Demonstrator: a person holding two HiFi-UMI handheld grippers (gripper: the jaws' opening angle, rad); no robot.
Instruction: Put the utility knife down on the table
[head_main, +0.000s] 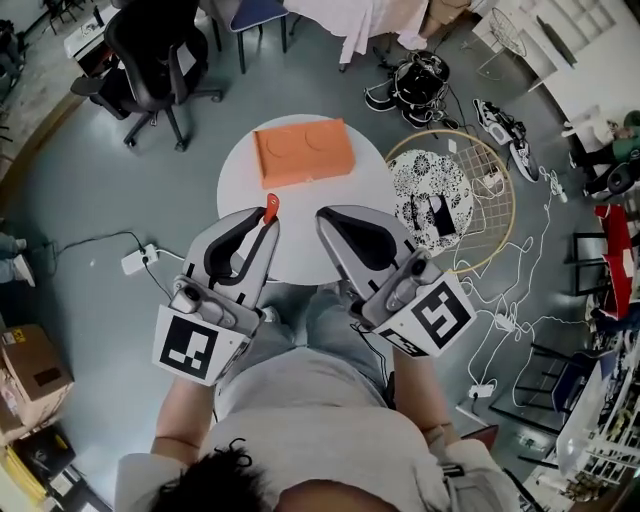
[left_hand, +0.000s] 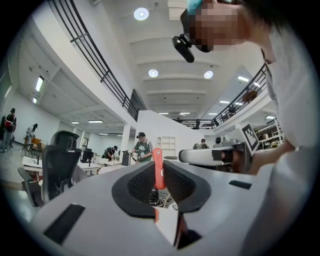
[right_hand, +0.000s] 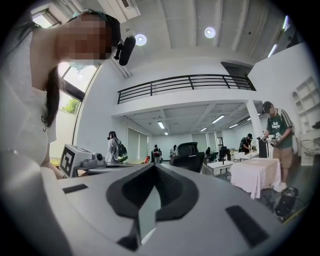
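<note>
Here, the left gripper (head_main: 265, 229) clamps the orange utility knife (head_main: 270, 209), whose long axis runs along the jaws, its end poking out over the white table (head_main: 240, 185); the right gripper's (head_main: 325, 218) jaws meet, empty.

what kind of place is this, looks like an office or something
Probably a big open-plan office or lab hall. There is a rolling office chair, a railed mezzanine above desks, and loose cables across the floor.

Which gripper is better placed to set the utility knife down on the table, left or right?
Left. The left gripper clamps the orange utility knife and hovers over the white table's near edge. The right gripper is shut on nothing, so it would need a handover first.
</note>
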